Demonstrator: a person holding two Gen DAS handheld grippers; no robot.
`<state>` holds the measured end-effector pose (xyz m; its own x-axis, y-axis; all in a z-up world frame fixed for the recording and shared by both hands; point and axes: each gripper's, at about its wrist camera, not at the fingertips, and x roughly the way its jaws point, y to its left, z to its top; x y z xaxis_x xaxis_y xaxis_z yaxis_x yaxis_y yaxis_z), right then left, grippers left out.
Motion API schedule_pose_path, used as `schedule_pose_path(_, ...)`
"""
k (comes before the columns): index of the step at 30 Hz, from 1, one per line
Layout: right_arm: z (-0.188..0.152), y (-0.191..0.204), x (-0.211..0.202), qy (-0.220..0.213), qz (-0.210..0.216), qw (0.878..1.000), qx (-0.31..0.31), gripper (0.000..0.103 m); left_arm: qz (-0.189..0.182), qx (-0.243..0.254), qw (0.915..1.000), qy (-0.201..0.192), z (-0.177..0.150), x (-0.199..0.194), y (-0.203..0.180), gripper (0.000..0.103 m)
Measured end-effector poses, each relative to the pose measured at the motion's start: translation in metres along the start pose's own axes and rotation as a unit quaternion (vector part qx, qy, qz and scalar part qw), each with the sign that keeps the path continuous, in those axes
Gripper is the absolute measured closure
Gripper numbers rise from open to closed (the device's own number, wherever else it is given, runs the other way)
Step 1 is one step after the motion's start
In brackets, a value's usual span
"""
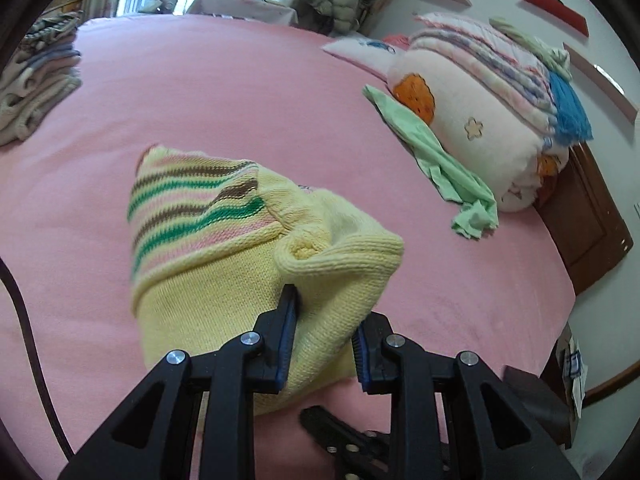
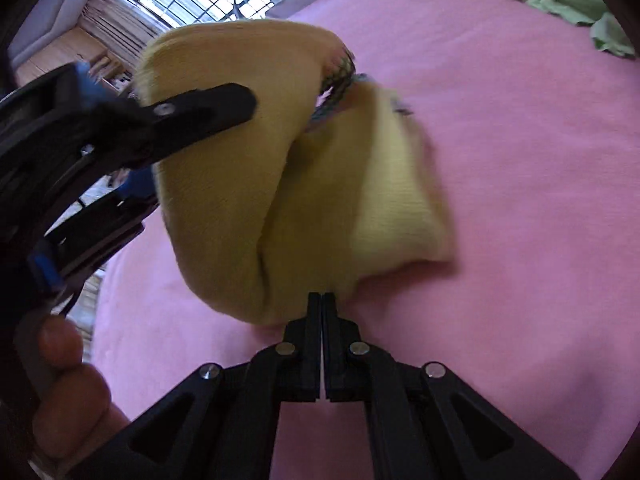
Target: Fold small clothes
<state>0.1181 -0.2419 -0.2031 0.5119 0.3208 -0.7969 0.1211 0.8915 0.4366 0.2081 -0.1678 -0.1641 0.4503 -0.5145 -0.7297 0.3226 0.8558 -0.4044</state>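
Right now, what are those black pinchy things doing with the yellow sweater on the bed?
A person is folding a small yellow knitted sweater with green, pink and brown stripes on the pink bedsheet, using two black handheld grippers. The left gripper has a thick fold of the knit between its fingers. The right gripper is pinched shut at the sweater's edge. A stack of folded clothes sits at the bed's far corner.

The sweater (image 1: 224, 264) is a chunky yellow knit with visible ribbed stitches and striped bands, soft and matt. The bed sheet (image 1: 224, 92) looks like a fuzzy, matt pink fleece. The left gripper (image 1: 326, 332) is matt black plastic with shiny metal pins and blue ridged pads on its fingers (image 1: 289, 320). The headboard (image 1: 588, 216) is glossy brown wood. The green garment (image 1: 448, 164) is thin, smooth cloth.
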Motion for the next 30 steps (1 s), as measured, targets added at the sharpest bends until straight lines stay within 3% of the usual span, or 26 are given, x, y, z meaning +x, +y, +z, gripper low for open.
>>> schedule_pose_path(2, -0.006, -0.015, -0.011, -0.008, -0.038, 0.999, -0.003, 0.103, 0.006, 0.008, 0.9999, 0.012, -0.007, 0.013, -0.007, 0.079)
schedule_pose_path(8, -0.007, -0.042, -0.031, -0.029, -0.069, 0.997, 0.012, 0.103, 0.03, 0.032, 0.999, 0.008, -0.023, 0.02, -0.018, 0.076)
schedule_pose_path(10, 0.0, -0.042, -0.035, -0.034, -0.07, 0.997, 0.014, 0.102, 0.021, 0.03, 0.9993, 0.012, -0.023, 0.016, -0.017, 0.068)
schedule_pose_path(15, 0.01, -0.032, -0.042, -0.053, -0.072, 0.996, -0.001, 0.102, -0.023, 0.02, 0.9994, 0.016, -0.026, -0.005, -0.012, 0.032)
schedule_pose_path(16, 0.012, -0.031, -0.045, -0.058, -0.076, 0.995, -0.008, 0.102, -0.024, 0.025, 0.9993, 0.016, -0.029, -0.011, -0.012, 0.03)
schedule_pose_path(20, 0.021, -0.022, -0.056, -0.078, -0.083, 0.993, -0.025, 0.102, -0.001, 0.044, 0.9989, 0.017, -0.038, -0.034, -0.01, 0.029)
schedule_pose_path(27, 0.049, 0.007, -0.083, -0.123, -0.065, 0.989, -0.054, 0.102, 0.063, -0.055, 0.9959, -0.034, -0.032, -0.077, 0.052, 0.029)
schedule_pose_path(30, 0.064, 0.036, -0.085, -0.139, -0.047, 0.986, -0.083, 0.102, 0.088, -0.074, 0.993, -0.028, -0.025, -0.074, 0.067, 0.029)
